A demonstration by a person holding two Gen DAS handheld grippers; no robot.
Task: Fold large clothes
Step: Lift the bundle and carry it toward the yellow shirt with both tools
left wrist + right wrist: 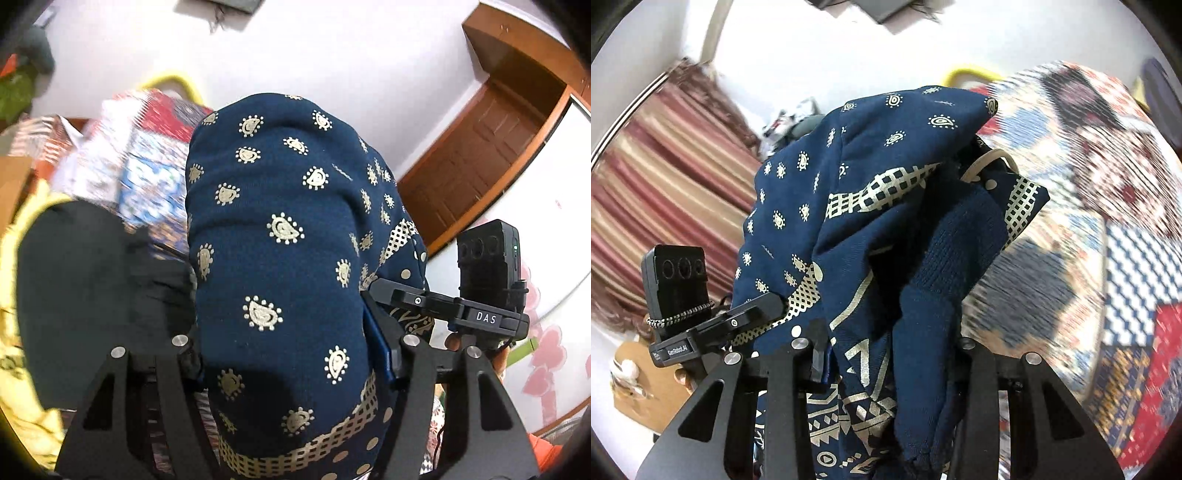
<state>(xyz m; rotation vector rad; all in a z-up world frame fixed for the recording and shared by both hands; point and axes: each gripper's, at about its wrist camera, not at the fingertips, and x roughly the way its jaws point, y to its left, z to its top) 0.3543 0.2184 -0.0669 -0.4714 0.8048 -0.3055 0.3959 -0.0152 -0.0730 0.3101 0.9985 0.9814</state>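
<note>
Here the navy garment, printed with pale paisley motifs and checked bands, hangs bunched. The left tool and right tool each clamp its cloth.

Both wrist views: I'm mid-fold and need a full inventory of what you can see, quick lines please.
Garment: one, navy with pale gold paisley and lattice print, bunched between both grippers, filling both views.
Patchwork bedspread: one, red, blue and white, behind the garment.
Black cloth: one, at left in the left view.
Yellow cloth: one, along the left edge.
Striped curtain: one, maroon and cream, at left in the right view.
Wooden door: one, brown, upper right.
Left gripper: black, shut on the garment.
Right gripper: black, shut on the garment.
</note>
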